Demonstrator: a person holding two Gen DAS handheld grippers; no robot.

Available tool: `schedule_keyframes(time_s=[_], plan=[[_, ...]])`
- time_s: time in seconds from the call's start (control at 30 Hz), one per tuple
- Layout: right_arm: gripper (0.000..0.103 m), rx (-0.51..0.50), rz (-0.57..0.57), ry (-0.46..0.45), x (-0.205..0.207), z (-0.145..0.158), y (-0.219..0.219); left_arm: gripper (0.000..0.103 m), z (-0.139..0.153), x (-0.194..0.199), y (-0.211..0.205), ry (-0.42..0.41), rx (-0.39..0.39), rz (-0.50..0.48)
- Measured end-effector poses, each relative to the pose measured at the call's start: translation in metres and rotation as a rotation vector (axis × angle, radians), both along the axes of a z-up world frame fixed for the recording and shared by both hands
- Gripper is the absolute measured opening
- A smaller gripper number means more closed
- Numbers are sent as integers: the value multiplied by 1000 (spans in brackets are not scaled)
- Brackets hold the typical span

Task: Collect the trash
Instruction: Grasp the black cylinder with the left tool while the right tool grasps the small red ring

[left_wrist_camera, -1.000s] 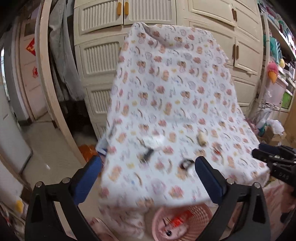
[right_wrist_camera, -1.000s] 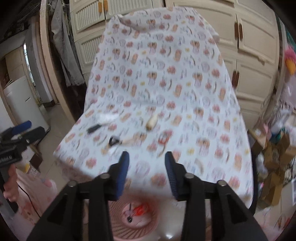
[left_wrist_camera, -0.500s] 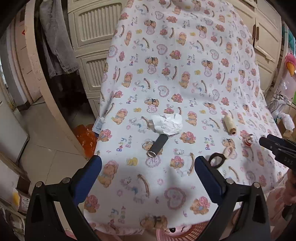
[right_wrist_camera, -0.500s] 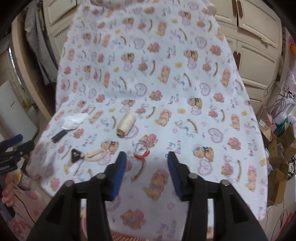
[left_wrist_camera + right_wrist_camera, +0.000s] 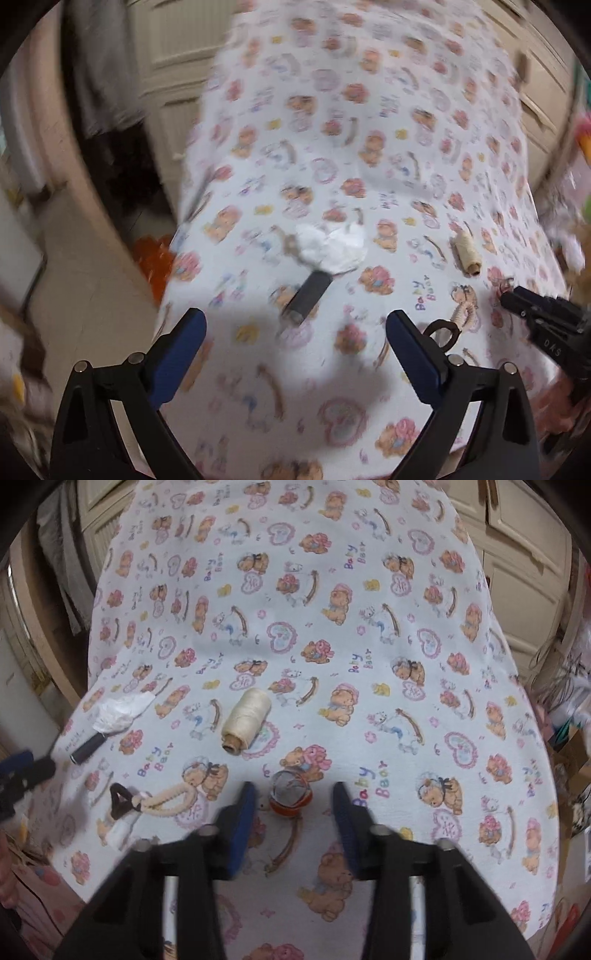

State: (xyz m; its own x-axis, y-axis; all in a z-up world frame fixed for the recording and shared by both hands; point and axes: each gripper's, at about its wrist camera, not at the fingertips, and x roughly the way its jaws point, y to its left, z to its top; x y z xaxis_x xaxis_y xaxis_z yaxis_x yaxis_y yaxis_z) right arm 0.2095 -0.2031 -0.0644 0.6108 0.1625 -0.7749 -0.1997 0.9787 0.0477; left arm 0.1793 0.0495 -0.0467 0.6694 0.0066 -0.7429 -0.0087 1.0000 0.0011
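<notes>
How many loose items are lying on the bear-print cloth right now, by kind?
Crumpled white tissue paper: 1
Dark grey cylindrical tube: 1
Cream spool of thread: 1
Beige looped cord with black handle: 1
Small round clear capsule with orange rim: 1
Total: 5, all on the bear-print cloth.

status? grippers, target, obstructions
Left gripper open, lined up on dark tube below crumpled tissue. Right gripper open, straddling small orange-rimmed cap. Nothing in the way.
</notes>
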Motion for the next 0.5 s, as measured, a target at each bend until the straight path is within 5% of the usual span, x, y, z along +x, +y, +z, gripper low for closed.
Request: schedule_keyframes(time_s=[0.03, 0.13, 0.5], plan=[[17, -7, 11, 6, -1, -1, 0, 94, -1, 4, -3, -12, 31, -11], [11, -15, -1, -22, -9, 4, -3, 89, -9, 20, -6, -15, 52, -26], [11, 21, -29, -30, -23, 13, -24, 82, -25, 24, 12, 18, -36, -1]])
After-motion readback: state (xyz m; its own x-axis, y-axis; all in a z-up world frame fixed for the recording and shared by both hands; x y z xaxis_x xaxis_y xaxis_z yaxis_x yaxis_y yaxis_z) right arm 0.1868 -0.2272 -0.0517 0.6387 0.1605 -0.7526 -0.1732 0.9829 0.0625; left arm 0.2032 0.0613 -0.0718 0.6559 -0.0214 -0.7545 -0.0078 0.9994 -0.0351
